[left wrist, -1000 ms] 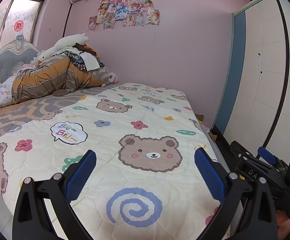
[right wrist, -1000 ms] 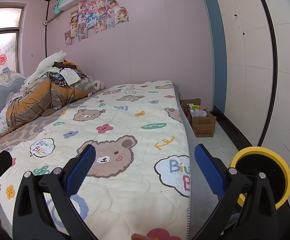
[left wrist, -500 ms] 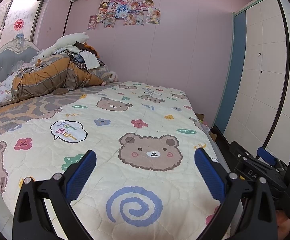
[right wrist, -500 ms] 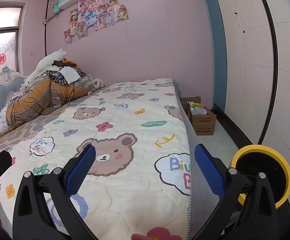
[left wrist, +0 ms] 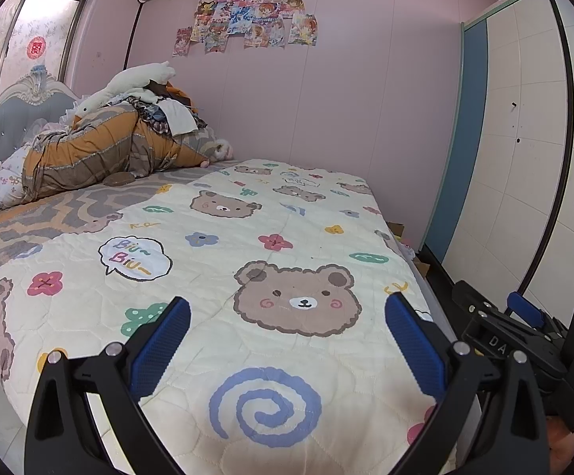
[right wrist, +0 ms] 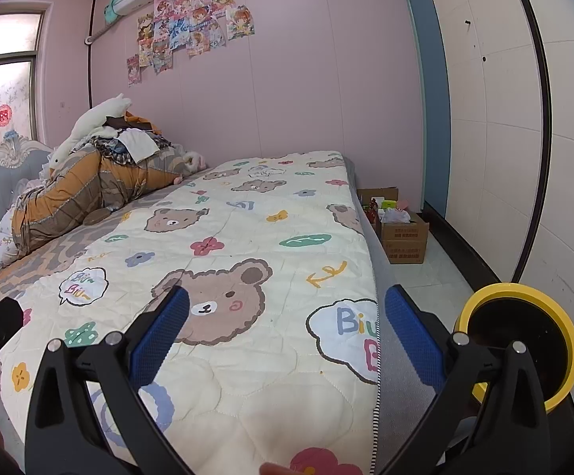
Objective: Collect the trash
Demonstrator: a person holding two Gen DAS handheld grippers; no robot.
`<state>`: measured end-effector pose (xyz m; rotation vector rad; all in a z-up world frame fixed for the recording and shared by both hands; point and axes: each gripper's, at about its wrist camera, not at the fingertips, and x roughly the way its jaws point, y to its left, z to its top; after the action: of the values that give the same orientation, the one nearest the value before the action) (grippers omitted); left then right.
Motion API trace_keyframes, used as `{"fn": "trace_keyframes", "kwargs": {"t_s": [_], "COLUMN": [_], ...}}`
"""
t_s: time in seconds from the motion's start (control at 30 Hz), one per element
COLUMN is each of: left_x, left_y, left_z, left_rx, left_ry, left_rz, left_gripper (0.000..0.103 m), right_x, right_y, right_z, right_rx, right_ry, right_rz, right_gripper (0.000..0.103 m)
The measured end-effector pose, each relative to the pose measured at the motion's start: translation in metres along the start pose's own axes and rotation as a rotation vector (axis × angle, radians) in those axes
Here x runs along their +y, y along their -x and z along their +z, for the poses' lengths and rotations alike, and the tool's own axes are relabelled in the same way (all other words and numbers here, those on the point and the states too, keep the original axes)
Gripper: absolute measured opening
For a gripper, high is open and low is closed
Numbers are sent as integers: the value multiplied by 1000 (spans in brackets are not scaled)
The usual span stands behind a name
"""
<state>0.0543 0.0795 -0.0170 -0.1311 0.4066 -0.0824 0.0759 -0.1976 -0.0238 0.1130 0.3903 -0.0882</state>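
A brown cardboard box [right wrist: 403, 233] stands upright on the pale floor at the far end of the room, just beside the foot corner of the bed and close to the pink wall. Its top flaps are open. Crumpled white paper [right wrist: 396, 215] and small red and yellow-green wrappers [right wrist: 378, 204] poke up above its rim.

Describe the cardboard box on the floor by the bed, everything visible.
The cardboard box is brown, printed with dark text on its side, and looks like two stacked sections. Its top flaps are open and it is filled with mixed small items: red, yellow-green and white packaging or crumpled paper. It sits upright on the pale floor, in the corner between the bed and the pink wall. Neither gripper is near it.
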Motion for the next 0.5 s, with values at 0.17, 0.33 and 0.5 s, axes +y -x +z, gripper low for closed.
{"fn": "trace_keyframes", "kwargs": {"t_s": [0.17, 0.33, 0.5], "left_x": [0, 0, -1], "left_y": [-1, -1, -1], "left_z": [1, 1, 1], "left_rx": [3, 4, 4], "left_ry": [0, 1, 0], "left_rz": [-4, -3, -2], "left_gripper": [95, 95, 95], "right_x": [1, 0, 1], "right_y": [0, -1, -2], "right_z": [-2, -1, -6], "right_rx": [3, 4, 13], "right_ry": [-1, -1, -6], "right_rz": [0, 1, 0], "right_gripper": [95, 95, 95]}}
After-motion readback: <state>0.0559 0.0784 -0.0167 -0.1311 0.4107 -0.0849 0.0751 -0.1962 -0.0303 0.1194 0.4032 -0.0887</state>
